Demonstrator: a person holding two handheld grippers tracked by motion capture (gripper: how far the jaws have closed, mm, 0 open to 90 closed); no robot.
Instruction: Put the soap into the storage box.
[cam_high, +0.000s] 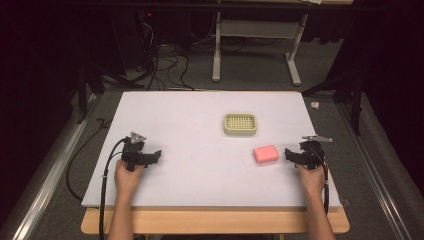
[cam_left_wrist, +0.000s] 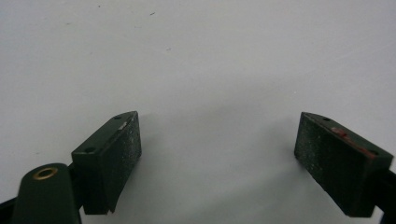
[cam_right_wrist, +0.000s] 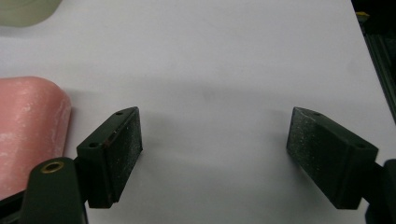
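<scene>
Two tongs (cam_high: 159, 154) (cam_high: 287, 153) agape, empty; right beside soap (cam_high: 266, 154). Step: approach. Next, probably: straddle soap, clamp, carry to dish (cam_high: 240, 124).

No readable text or labels appear anywhere.

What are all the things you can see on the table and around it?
Pink soap bar: one, pink, on the white board just beside the right tongs, not between their jaws.
Soap dish: one, pale yellow-green with a grid top, farther back, near the board's middle.
White board: one, white, lying on the wooden table.
Wooden table: one, light wood, its edge peeking out nearest the person.
Grey frame legs: one stand, grey, on the floor behind the table.
Cables: several, black, on the floor at the back left.
Left tongs: one, black, open, over bare board.
Right tongs: one, black, open.
Hands: two, each gripping tongs.
</scene>
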